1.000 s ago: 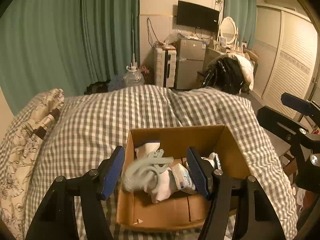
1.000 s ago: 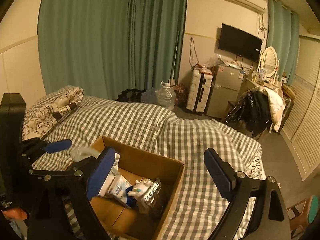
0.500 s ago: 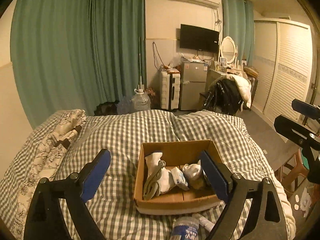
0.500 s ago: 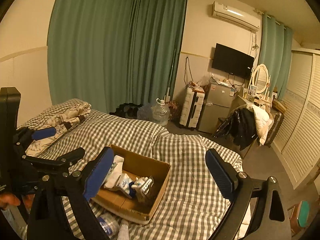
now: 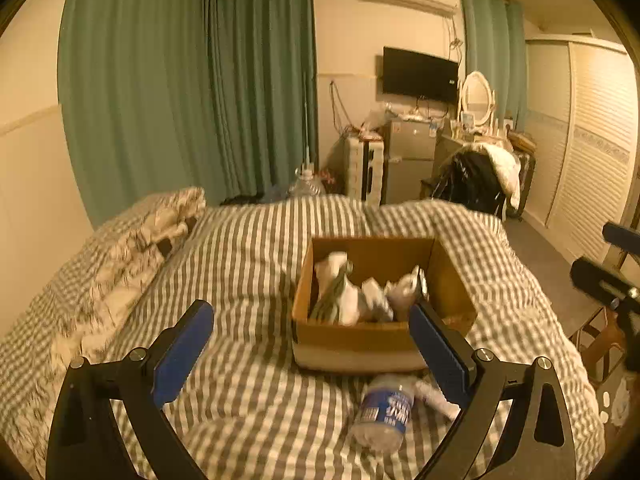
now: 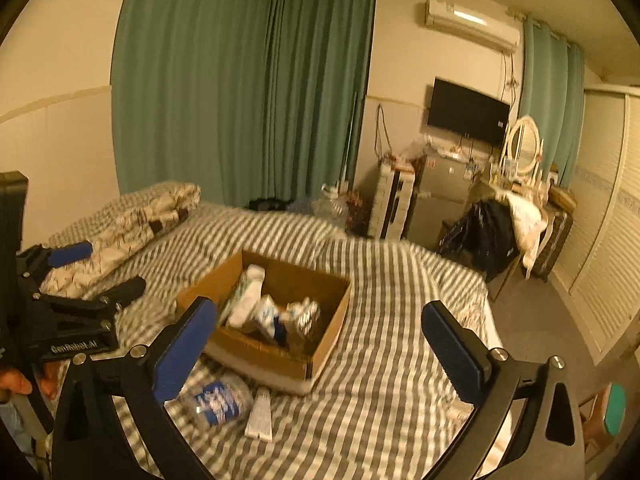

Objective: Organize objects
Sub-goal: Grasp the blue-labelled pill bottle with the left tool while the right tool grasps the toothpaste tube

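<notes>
A cardboard box (image 5: 384, 304) on a checked bed (image 5: 248, 264) already holds several items: white socks, small packets, soft things blurred together. Two things are left outside it, by my reading: a plastic water bottle (image 5: 384, 408) and a white tube (image 6: 260, 412), both lying on the bed just in front of the box. The left gripper (image 5: 312, 344) has its jaws opening wide with nothing between them; the bottle lies low between them, nearer the right-hand jaw. The right gripper (image 6: 320, 340) is likewise opening and empty, with the bottle beside its left-hand jaw.
</notes>
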Motion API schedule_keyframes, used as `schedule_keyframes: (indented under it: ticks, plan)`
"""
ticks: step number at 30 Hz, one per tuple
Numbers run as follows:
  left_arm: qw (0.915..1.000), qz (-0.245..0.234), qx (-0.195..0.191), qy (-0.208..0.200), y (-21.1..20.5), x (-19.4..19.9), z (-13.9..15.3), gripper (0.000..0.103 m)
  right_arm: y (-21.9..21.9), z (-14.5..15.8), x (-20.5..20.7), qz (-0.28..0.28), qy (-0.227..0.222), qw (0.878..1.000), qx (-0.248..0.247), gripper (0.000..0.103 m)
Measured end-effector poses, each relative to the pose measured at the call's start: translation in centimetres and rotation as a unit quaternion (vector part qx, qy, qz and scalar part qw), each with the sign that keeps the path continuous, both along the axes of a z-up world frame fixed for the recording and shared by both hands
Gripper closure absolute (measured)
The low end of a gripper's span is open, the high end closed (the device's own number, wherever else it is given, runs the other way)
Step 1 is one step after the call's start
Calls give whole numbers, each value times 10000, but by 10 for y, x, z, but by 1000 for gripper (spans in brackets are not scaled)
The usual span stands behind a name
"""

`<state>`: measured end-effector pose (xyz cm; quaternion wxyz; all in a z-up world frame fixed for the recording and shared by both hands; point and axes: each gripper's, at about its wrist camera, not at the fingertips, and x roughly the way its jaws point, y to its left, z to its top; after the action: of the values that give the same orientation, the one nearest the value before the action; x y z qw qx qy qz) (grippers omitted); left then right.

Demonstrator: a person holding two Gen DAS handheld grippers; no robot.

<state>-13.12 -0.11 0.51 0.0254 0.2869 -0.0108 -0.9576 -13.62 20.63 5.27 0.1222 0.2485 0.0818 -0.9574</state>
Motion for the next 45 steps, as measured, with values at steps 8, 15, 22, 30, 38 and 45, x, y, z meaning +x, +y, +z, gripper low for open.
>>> schedule_keyframes:
  ticks: [8,15,22,30,38,45]
  plan:
    - [9980,121,34,-620,7,1,-67,2,7,-89,-14,-159,-896,9958,27,0]
    - [9932,-152,114,-1147,27,-4,-116,2,17,-129,-20,-335,-1339,9904,-69,0]
    - [9862,-616,-7,-1535,54,-17,-147,8,19,-137,-20,-357,-1465,9885,-139,0]
    - [9781,-854,21,-1898,64,-24,-172,33,14,-147,-23,-408,-1599,9862,-119,0]
    - [9864,-641,250,-1490,41,-1,-133,34,5,-146,-19,-360,-1603,9864,-14,0]
    - [9935,-270,199,-1084,2,3,-103,34,-26,-154,-28,-40,-1717,9847,276,0]
